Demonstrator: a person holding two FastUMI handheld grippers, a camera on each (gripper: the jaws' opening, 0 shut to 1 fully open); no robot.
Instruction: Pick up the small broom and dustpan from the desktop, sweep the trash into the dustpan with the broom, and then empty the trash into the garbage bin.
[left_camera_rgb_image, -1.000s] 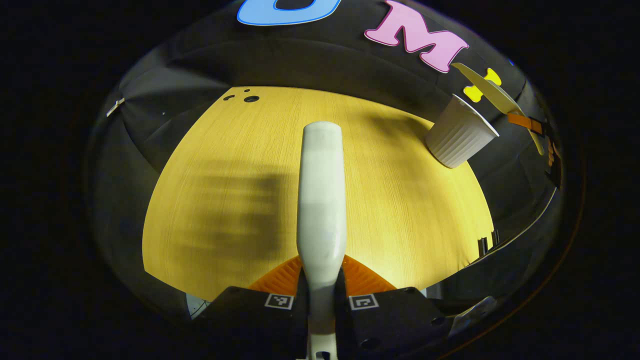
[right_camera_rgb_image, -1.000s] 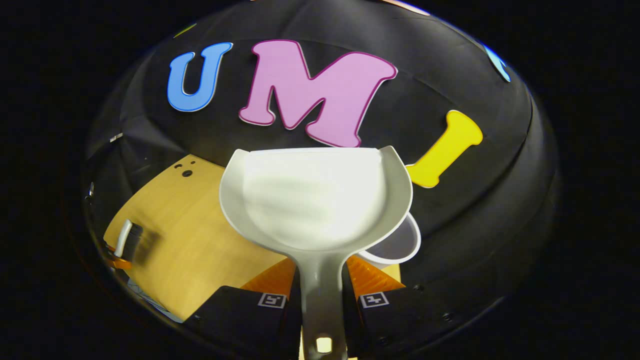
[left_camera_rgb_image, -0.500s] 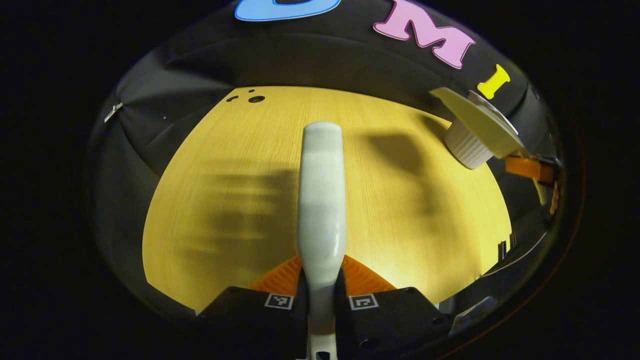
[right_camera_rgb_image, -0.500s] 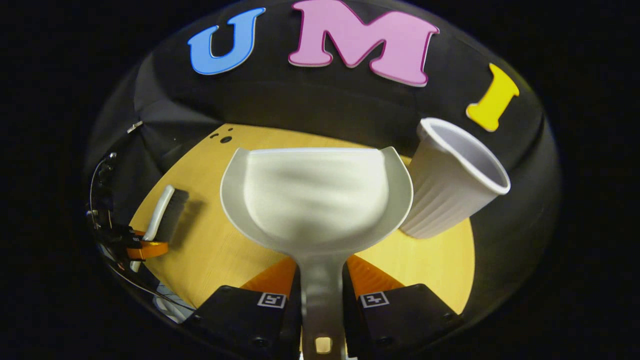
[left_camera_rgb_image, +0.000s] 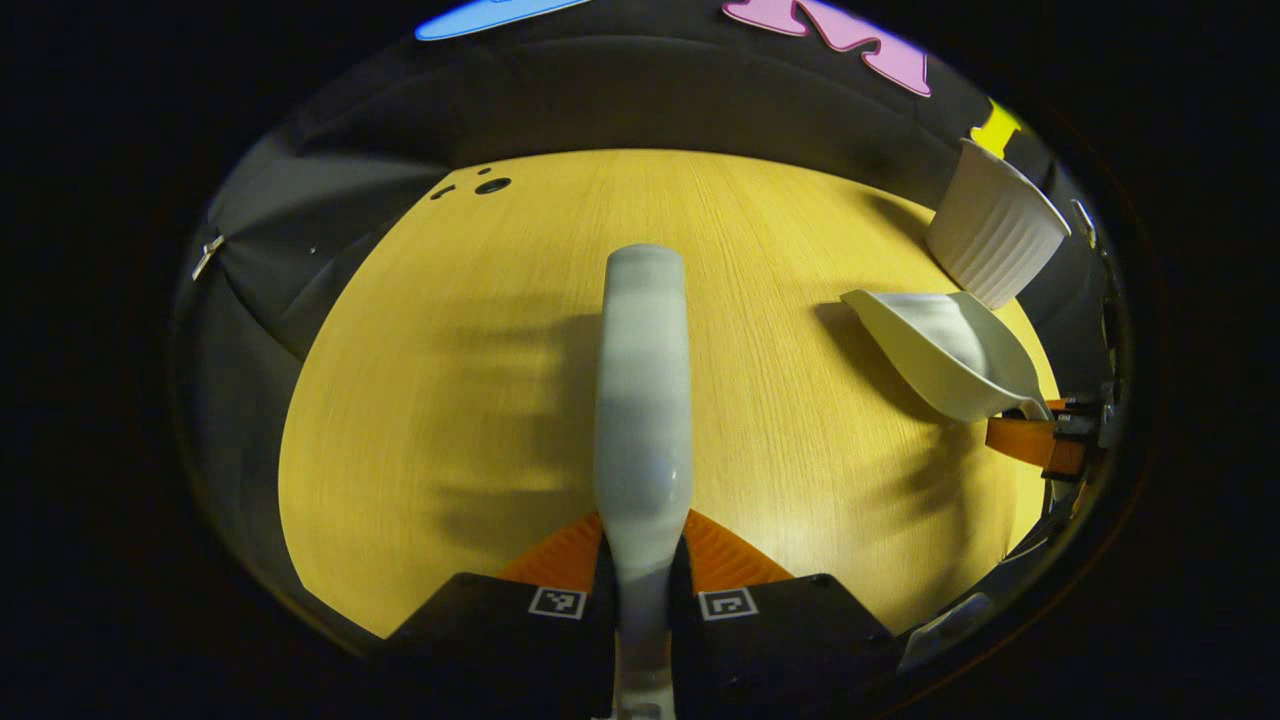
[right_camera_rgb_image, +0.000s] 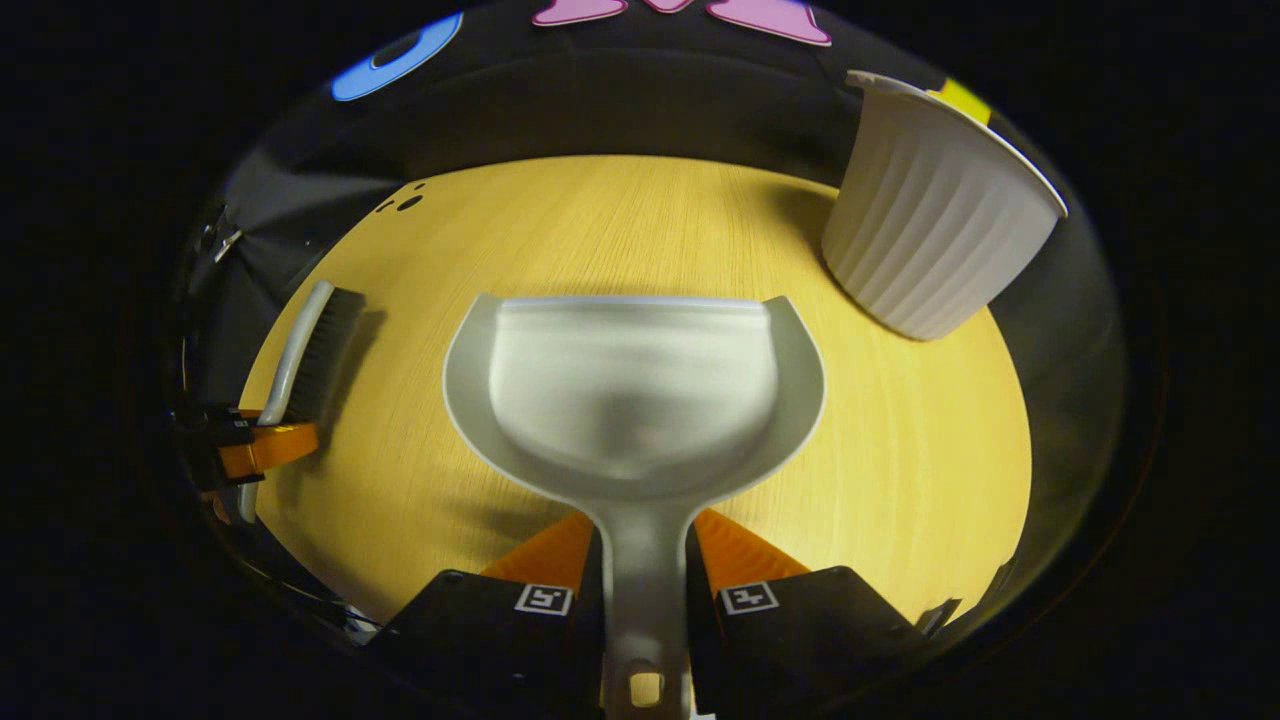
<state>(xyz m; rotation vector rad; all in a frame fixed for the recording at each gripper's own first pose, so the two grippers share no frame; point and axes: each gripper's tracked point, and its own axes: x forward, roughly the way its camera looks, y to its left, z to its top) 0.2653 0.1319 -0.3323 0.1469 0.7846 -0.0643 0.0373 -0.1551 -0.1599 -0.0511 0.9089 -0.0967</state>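
Observation:
My left gripper (left_camera_rgb_image: 642, 560) is shut on the small broom (left_camera_rgb_image: 642, 400), whose pale grey back runs forward over the wooden desktop (left_camera_rgb_image: 480, 400). My right gripper (right_camera_rgb_image: 645, 565) is shut on the handle of the white dustpan (right_camera_rgb_image: 632, 395), held low and level over the desktop (right_camera_rgb_image: 900, 440); its pan looks empty. The white ribbed garbage bin (right_camera_rgb_image: 930, 240) stands at the far right, just past the dustpan. In the left gripper view the dustpan (left_camera_rgb_image: 945, 350) and bin (left_camera_rgb_image: 995, 235) are at the right. In the right gripper view the broom (right_camera_rgb_image: 310, 355), bristles dark, is at the left with the left gripper (right_camera_rgb_image: 250, 450).
Dark cloth walls close the desk on the far side and both flanks. Small dark holes (left_camera_rgb_image: 490, 186) mark the desktop's far left corner. Open wood lies between the broom and the dustpan.
The dustpan has come down from above the bin to just over the desktop, left of the bin. The right gripper view tilted downward. The broom stayed about where it was.

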